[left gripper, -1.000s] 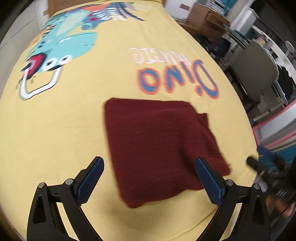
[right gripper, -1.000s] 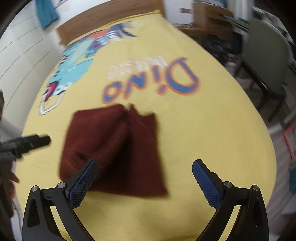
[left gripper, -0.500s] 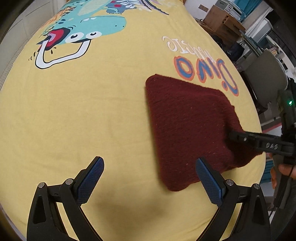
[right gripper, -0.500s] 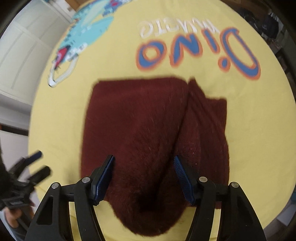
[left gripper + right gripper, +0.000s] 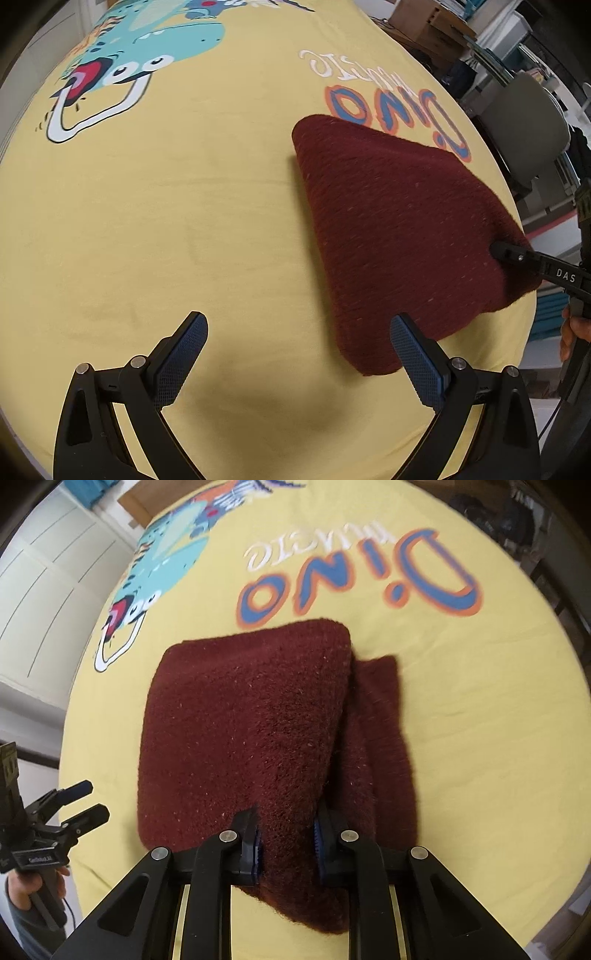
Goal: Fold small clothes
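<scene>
A dark red knitted garment [image 5: 399, 236] lies folded on a yellow bedsheet [image 5: 166, 203] printed with a dinosaur and "Dino". In the right wrist view the garment [image 5: 251, 731] has a raised fold with a second layer showing on its right. My right gripper [image 5: 286, 834] is closing its jaws, and its blue pads pinch the garment's near edge between them. The left wrist view shows that same gripper [image 5: 509, 254] biting the garment's right edge. My left gripper [image 5: 298, 332] hangs open over bare sheet, its right finger just beside the garment's near corner, nothing between the jaws.
A grey chair [image 5: 524, 122] and cardboard boxes [image 5: 424, 22] stand beyond the bed's far right side. White cupboard doors [image 5: 44, 572] run along the left. A person's hand [image 5: 22, 886] grips the left tool's handle. The sheet's near edge drops away close below both grippers.
My right gripper dropped onto the garment and its jaws went from wide apart to pinching the near edge. The left gripper sank toward the sheet, staying open; the garment now sits to its right.
</scene>
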A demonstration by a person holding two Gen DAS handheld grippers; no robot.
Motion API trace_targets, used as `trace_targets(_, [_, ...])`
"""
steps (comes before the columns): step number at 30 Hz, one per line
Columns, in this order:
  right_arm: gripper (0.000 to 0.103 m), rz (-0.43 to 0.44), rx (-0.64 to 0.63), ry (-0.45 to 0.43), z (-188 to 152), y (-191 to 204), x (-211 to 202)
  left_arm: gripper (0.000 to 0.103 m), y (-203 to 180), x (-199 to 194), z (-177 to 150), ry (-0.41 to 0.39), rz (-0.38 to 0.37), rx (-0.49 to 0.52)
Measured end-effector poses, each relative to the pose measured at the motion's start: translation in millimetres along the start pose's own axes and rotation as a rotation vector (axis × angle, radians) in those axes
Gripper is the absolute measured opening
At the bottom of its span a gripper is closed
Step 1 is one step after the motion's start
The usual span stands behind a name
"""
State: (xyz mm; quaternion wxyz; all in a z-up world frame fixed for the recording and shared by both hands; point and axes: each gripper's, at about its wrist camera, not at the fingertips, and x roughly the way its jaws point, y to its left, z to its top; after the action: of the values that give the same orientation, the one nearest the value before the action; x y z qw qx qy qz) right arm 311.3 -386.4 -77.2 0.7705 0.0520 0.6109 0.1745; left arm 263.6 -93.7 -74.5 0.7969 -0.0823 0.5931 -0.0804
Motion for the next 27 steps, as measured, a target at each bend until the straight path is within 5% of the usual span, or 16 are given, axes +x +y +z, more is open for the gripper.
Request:
trace_targets(7, [0.020,-0.100,0.002,-0.009,-20.8,-30.6,-1.6,0.097,-13.2,7.4,-3.3,0.011,-0.015,0.022])
trace_targets(14, [0.023,-0.091,0.060,0.033,-43.1,-51.2,24.8,0.097,-19.0,12.7,-5.5,0.010,-0.006,0.034])
trace_targets(24, [0.076,-0.209,0.008,0.031,-41.3,-47.5,12.3,0.097,-38.4,13.2,1.7,-0.001,-0.025,0.068])
trace_targets(27, [0.079,-0.192,0.017,0.038,-41.9,-52.0,11.0,0.097,-45.3,11.8,5.8,-0.016,-0.022,0.085])
